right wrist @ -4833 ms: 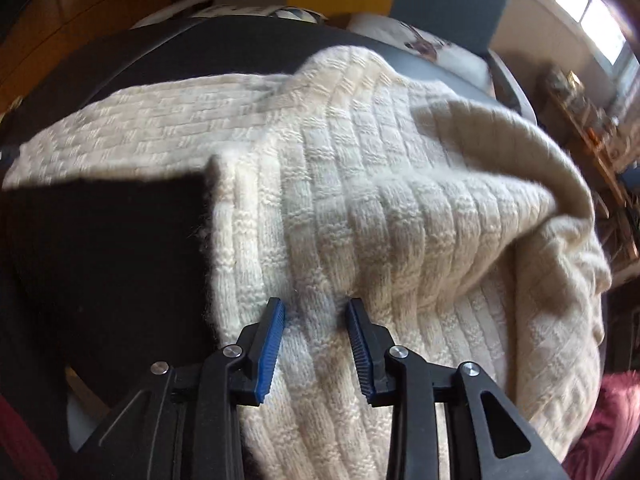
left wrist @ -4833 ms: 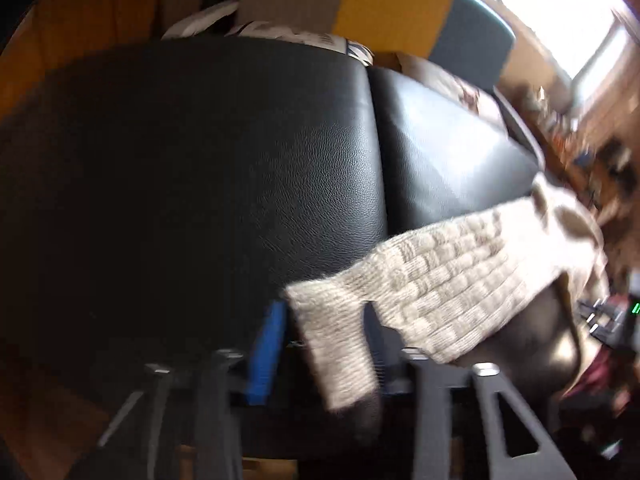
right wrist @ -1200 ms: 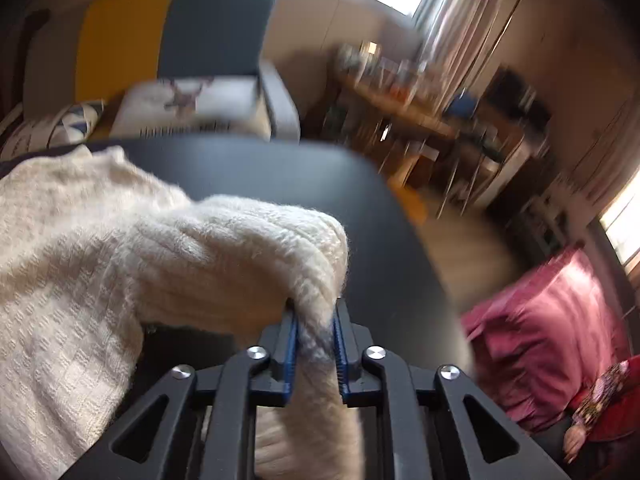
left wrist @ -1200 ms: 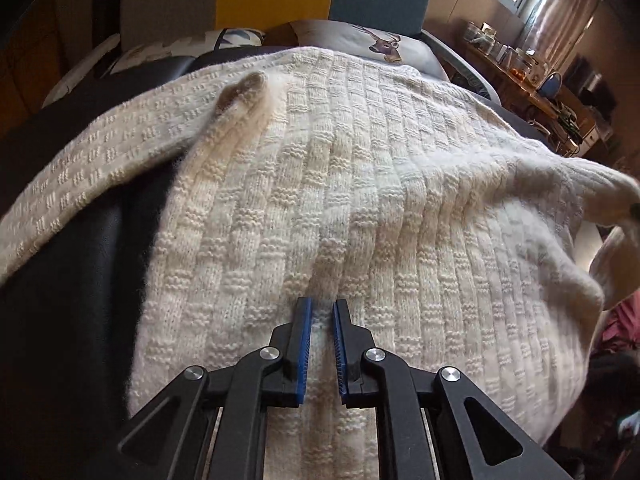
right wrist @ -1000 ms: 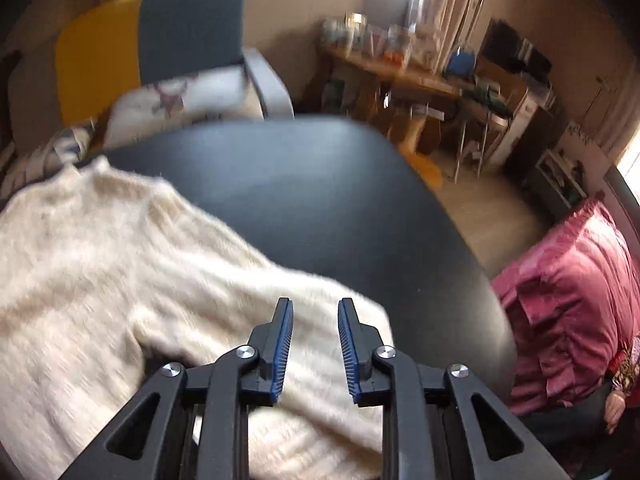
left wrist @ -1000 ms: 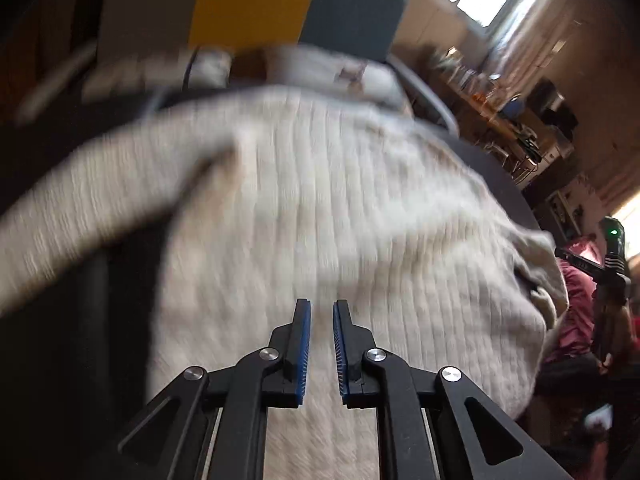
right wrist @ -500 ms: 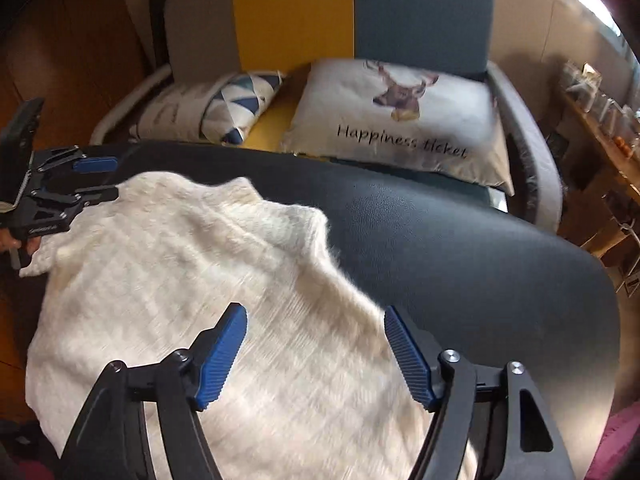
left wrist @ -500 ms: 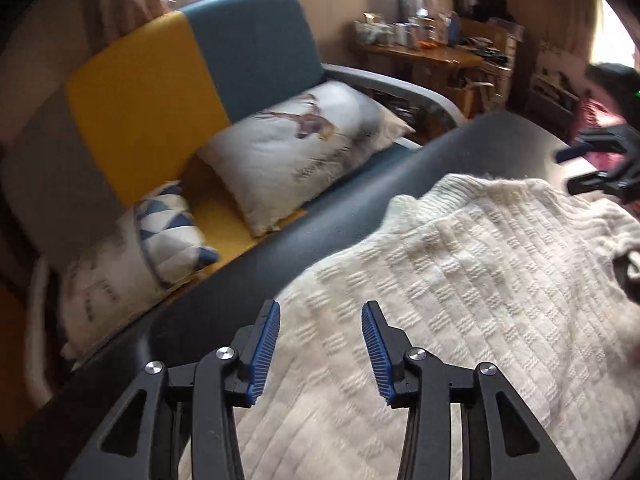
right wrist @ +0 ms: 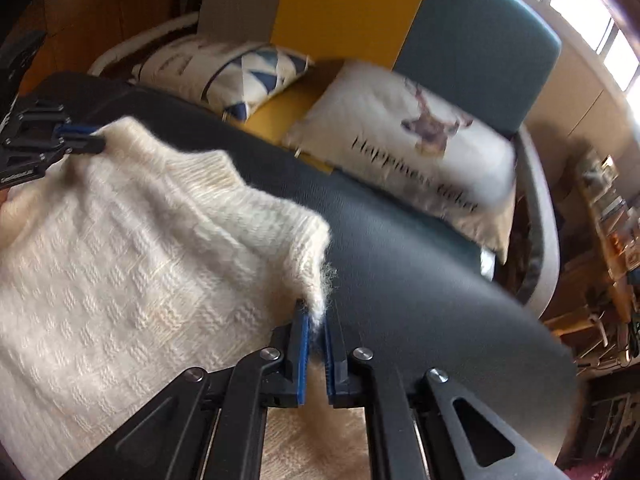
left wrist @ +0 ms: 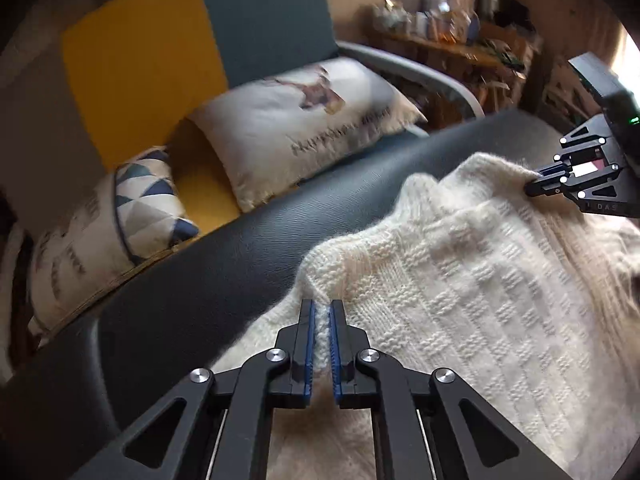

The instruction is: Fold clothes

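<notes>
Left wrist: sweater [left wrist: 460, 280] on table [left wrist: 240, 264]

Beyond the dark leather-textured bench [left wrist: 224, 280] stands a sofa [right wrist: 472, 28] with a back in grey, yellow and teal panels. On its seat lie a white pillow [right wrist: 420, 148] with a deer print and black lettering and, left of it, a cushion [right wrist: 256, 72] patterned in blue and grey triangles. A cluttered wooden shelf [left wrist: 452, 40] runs along the far wall.
</notes>
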